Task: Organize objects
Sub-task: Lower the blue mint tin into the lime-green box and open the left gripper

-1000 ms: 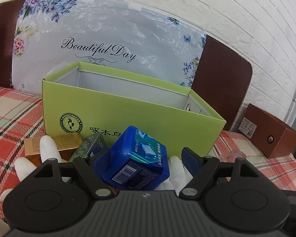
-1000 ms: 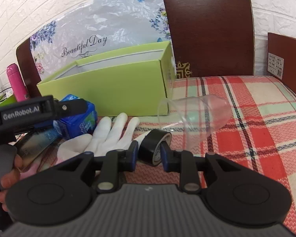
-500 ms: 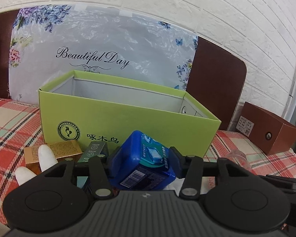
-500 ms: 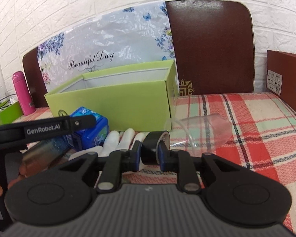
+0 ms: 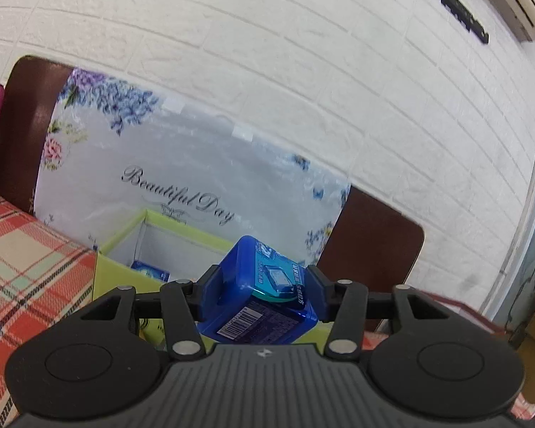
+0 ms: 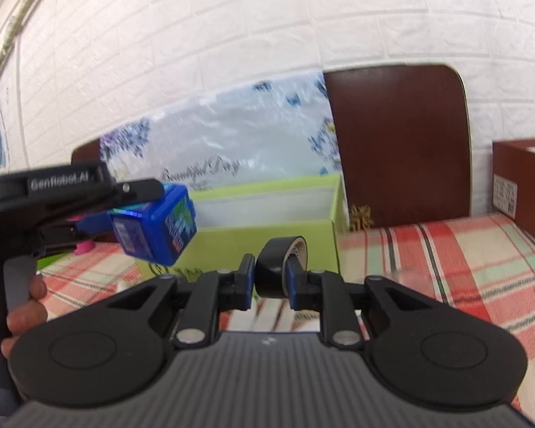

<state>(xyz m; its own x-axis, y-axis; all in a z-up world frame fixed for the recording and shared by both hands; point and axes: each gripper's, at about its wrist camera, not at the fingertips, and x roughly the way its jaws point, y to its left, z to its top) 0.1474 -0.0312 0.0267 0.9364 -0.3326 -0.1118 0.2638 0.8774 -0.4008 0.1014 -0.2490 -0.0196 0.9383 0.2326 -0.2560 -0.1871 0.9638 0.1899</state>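
Carrying both finds toward the green box point(image 5: 125, 271), we kept the left gripper point(image 5: 264, 285) clamped on the blue container point(image 5: 260, 296) and the right gripper point(image 6: 269, 278) pinching the black tape roll point(image 6: 273, 267).

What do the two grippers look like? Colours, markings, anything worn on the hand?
Both the left gripper and the right gripper are matte black plastic with a ribbed grey body, round side discs, silver pivot pins and linkage arms ending in blue pads. Seen from the right wrist, the left gripper has white "GenRobot.AI" lettering and a grey handle. The hand gripping it is bare, no sleeve visible.
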